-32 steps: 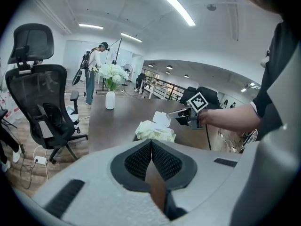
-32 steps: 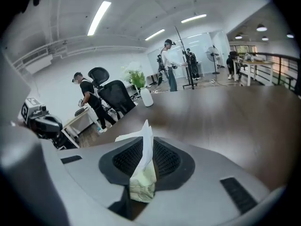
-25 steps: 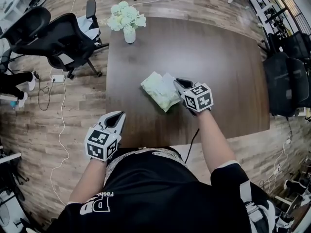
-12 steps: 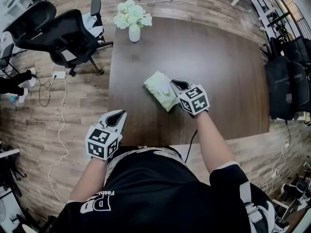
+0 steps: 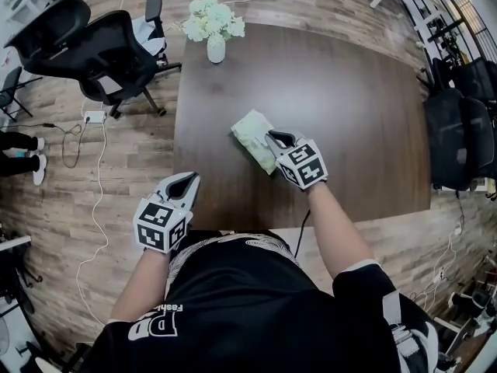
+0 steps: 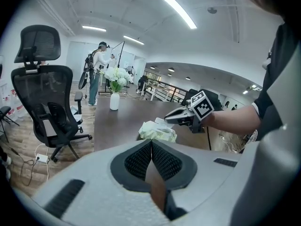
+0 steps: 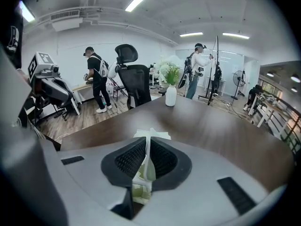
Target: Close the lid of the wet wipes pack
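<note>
A pale green wet wipes pack (image 5: 251, 133) lies on the dark wooden table (image 5: 349, 92), near its front. My right gripper (image 5: 274, 139) is at the pack's right end. In the right gripper view its jaws (image 7: 147, 144) pinch the thin white lid flap (image 7: 151, 135), which stands on edge between the pads while they are opening slightly; the green pack (image 7: 140, 185) shows below them. My left gripper (image 5: 189, 179) hangs off the table's front left corner, shut with nothing in it. From the left gripper view (image 6: 151, 143) I see the pack (image 6: 157, 131) and the right gripper (image 6: 171, 118) on it.
A white vase of flowers (image 5: 216, 49) stands at the table's far left edge. Black office chairs (image 5: 101, 49) are on the floor to the left, with cables near them. Black bags (image 5: 458, 130) sit to the right of the table. People stand in the background.
My right gripper has moved left across the pack, carrying the lid flap with it. The left gripper has stayed where it was.
</note>
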